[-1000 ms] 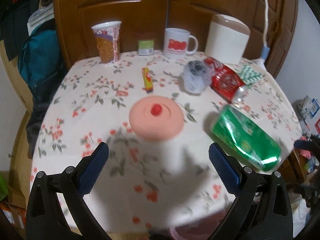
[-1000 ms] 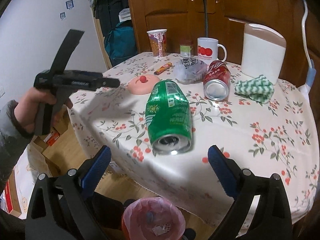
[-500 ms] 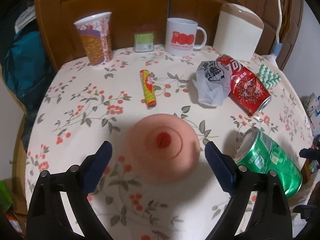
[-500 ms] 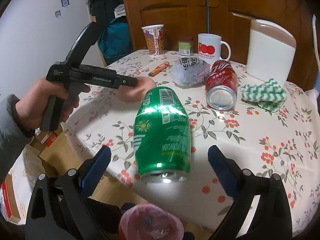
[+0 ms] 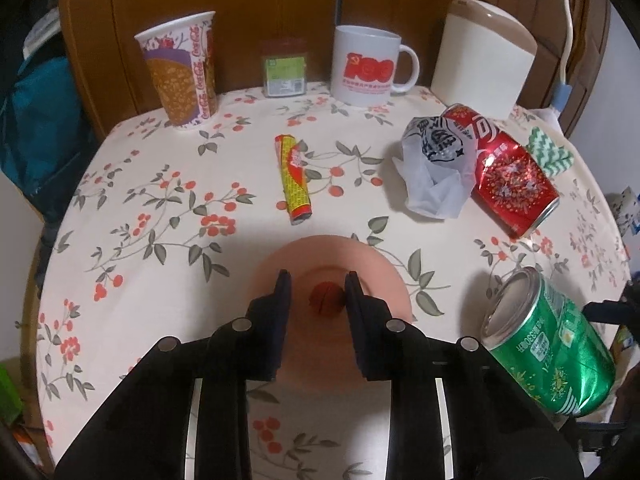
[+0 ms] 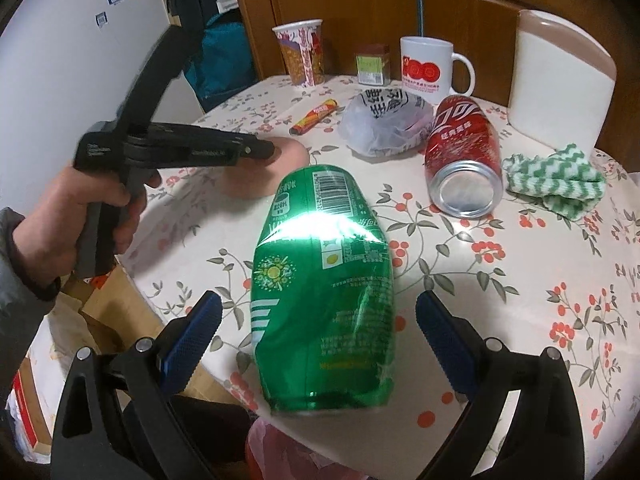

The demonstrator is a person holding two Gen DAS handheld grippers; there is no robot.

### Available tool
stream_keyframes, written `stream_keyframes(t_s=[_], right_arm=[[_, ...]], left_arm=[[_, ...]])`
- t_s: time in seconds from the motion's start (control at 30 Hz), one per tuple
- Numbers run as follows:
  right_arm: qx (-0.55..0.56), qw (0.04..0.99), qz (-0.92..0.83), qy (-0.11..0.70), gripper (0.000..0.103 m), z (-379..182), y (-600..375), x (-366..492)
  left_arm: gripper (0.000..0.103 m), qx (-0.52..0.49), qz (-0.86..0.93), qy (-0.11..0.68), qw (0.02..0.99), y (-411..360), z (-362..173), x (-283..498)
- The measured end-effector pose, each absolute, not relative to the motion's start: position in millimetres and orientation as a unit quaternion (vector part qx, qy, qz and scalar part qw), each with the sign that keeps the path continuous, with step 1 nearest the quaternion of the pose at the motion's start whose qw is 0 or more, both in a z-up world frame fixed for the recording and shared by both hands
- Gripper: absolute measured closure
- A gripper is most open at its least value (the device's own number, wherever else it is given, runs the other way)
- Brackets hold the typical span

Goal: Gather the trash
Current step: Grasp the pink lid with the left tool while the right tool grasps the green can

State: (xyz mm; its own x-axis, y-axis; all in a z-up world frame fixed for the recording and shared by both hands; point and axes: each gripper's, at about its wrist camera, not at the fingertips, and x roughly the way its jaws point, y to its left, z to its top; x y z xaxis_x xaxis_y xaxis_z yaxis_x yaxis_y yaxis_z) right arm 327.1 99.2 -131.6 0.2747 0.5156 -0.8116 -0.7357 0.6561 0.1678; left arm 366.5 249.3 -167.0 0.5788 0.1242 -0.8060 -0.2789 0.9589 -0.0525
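Observation:
A pink round lid (image 5: 372,268) with a red knob (image 5: 327,302) lies near the table's front. My left gripper (image 5: 318,280) is over it, its jaws narrowed on either side of the knob; it also shows in the right wrist view (image 6: 264,148). A dented green can (image 6: 320,280) lies on its side at the table edge, between the open jaws of my right gripper (image 6: 316,312); it also shows in the left wrist view (image 5: 548,344). A red can (image 5: 508,176), a crumpled plastic bag (image 5: 436,168) and a candy roll (image 5: 294,178) lie farther back.
A paper cup (image 5: 180,72), a small green box (image 5: 285,70), a white mug (image 5: 366,72) and a white appliance (image 5: 484,56) stand along the back. A green striped cloth (image 6: 552,176) lies right. A pink-lined bin (image 6: 276,452) sits below the table edge.
My left gripper moved down onto the pink lid and its jaws closed in around the red knob. My right gripper moved closer around the green can.

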Motion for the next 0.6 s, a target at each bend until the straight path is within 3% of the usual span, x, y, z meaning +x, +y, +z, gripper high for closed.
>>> stream_keyframes(t_s=[0.23,0.3,0.33,0.6], right_arm=[[-0.126,0.778,0.386,0.48,0.007,-141.9,106.9,336.4],[-0.13,0.773,0.387,0.485,0.016,-144.3,108.5,337.6],[-0.132,0.771,0.388,0.487,0.027,-145.2,109.0,338.0],[-0.122,0.769,0.399,0.484,0.028,-142.7,104.7,334.8]], left_arm=[[0.086,-0.09,0.114,0.445,0.884,244.4,-166.8,366.0],[0.086,-0.098,0.111,0.443,0.884,245.8,-165.9,363.3],[0.086,-0.1,0.109,0.442,0.884,246.1,-165.7,362.1],[0.086,-0.117,0.092,0.425,0.893,240.5,-151.6,343.2]])
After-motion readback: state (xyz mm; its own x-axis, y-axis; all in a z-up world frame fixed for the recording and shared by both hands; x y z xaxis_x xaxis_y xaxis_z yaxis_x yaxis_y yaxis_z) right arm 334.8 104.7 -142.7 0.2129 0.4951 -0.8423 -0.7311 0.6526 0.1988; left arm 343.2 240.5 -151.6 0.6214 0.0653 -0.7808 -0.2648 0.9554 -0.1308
